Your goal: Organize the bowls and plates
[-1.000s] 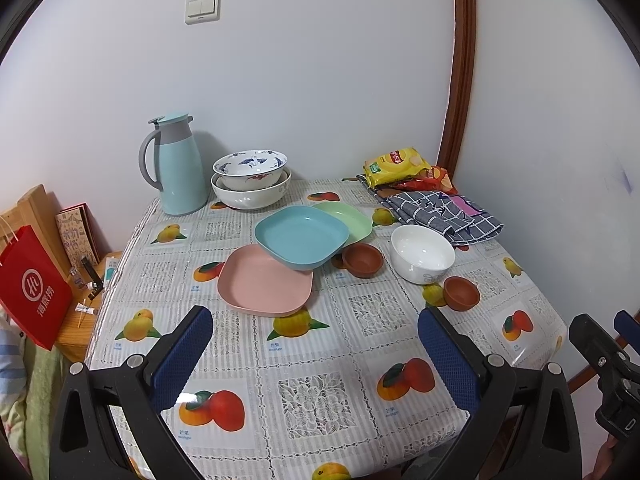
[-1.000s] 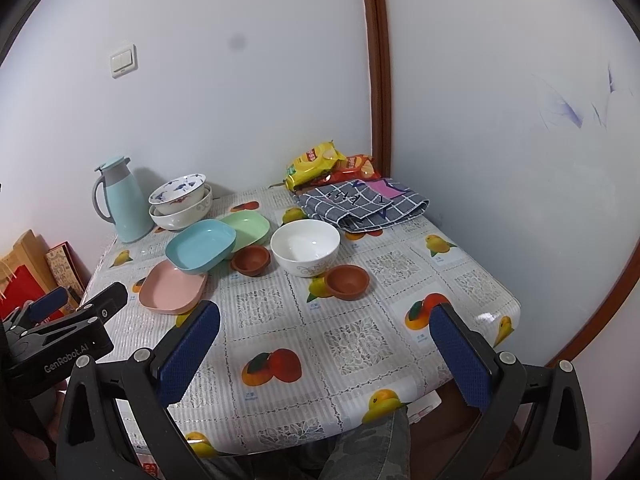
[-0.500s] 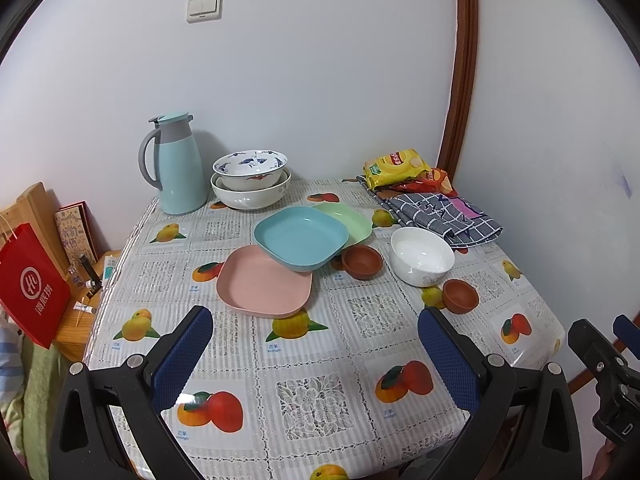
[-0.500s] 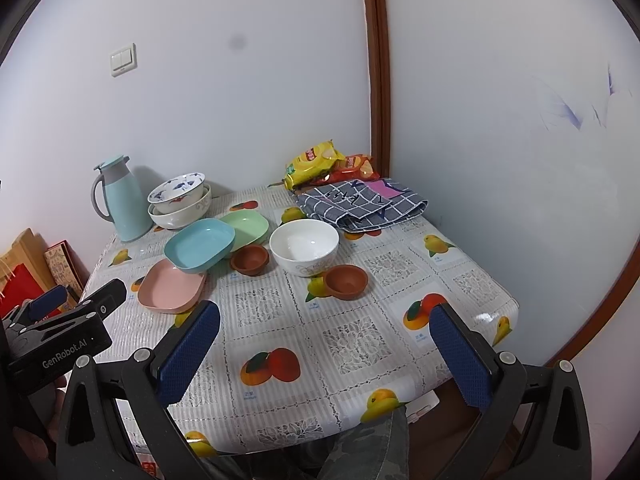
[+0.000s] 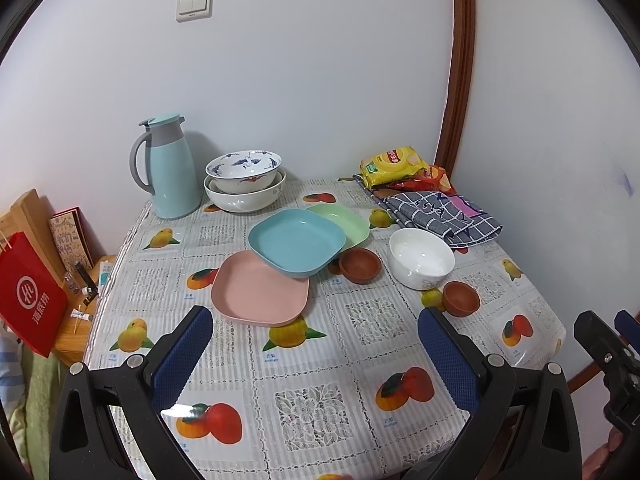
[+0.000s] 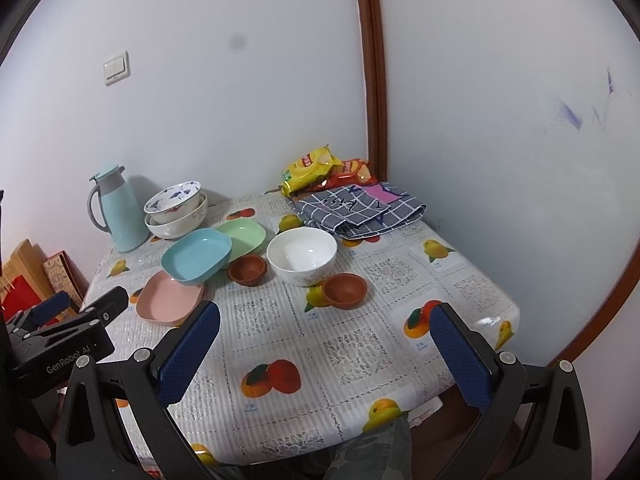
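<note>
So both grippers hung over the near edge of the table, left gripper and right gripper spread wide, gripping nothing. Farther in, the pink plate lay under the tilted blue plate, which overlapped the green plate. Right of those sat two small brown bowls and the white bowl. Two stacked patterned bowls stood far back beside a teal jug.

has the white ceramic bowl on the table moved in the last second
No. The white ceramic bowl still sits between the two small brown clay bowls, in front of the checked grey cloth; only the camera view shifted slightly.
</note>
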The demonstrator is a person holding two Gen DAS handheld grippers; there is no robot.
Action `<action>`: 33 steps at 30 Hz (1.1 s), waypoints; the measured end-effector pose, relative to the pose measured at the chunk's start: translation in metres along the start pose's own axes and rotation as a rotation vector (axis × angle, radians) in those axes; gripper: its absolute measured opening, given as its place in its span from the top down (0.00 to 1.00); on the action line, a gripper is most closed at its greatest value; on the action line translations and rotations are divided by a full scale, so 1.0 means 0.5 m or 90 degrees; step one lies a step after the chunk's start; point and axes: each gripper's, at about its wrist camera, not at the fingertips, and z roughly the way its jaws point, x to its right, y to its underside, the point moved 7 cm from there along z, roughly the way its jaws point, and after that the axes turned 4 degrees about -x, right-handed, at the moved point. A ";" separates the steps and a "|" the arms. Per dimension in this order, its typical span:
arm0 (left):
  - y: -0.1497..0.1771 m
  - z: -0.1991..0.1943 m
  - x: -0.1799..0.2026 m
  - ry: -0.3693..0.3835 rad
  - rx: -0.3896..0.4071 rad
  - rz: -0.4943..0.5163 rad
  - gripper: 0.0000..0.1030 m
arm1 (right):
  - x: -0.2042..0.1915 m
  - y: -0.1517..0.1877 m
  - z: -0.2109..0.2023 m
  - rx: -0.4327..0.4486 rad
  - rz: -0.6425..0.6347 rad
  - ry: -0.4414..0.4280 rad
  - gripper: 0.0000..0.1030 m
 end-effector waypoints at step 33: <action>-0.088 0.188 -0.125 -0.011 -0.081 -0.036 0.00 | -0.104 -0.084 0.209 -0.069 -0.035 -0.047 0.00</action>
